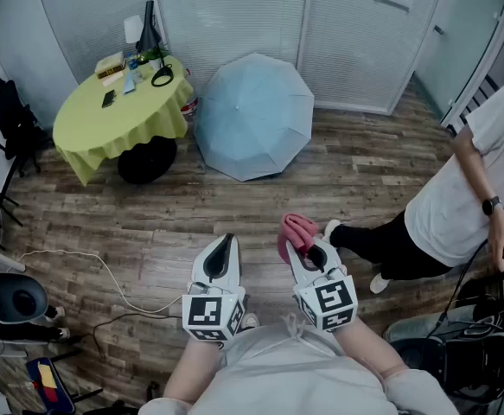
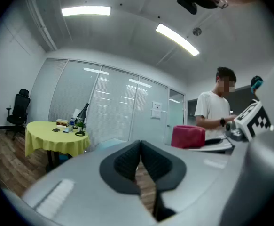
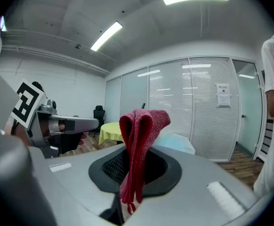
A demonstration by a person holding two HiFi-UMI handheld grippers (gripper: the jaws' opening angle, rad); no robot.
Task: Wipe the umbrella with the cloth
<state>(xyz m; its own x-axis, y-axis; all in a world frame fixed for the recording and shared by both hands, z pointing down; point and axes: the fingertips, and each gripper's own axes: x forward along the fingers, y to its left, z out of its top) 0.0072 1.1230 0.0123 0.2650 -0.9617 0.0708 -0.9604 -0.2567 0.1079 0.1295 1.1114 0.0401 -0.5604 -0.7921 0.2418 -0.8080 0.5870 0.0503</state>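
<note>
Most of the head view is taken up by a wood-plank floor (image 1: 234, 206) that runs to a wall of white blinds. On that floor, close to the blinds and well ahead of both grippers, lies the pale blue umbrella (image 1: 253, 115), open, with its canopy facing up. Just to its left stands a round table (image 1: 105, 137) under a yellow-green cover, with a dark desk lamp (image 1: 150, 28) and a few small items near its far edge. A person in a white shirt (image 1: 468, 197) and dark trousers stands at the right side, bent forward and well apart from the umbrella.

Near the bottom of the head view, the left gripper (image 1: 224, 242) and the right gripper (image 1: 308, 247) are held side by side, both pointing toward the umbrella. The left gripper's dark ribbed pads (image 2: 127, 161) meet at their tips with only a thin sliver of floor showing lower down, and nothing sits between them. The right gripper's jaws are closed on the cloth (image 1: 296, 230), a red knitted piece folded over. Its bunched top stands above the pads and its loose ends hang down below them. The cloth touches neither the umbrella nor the floor.
</note>
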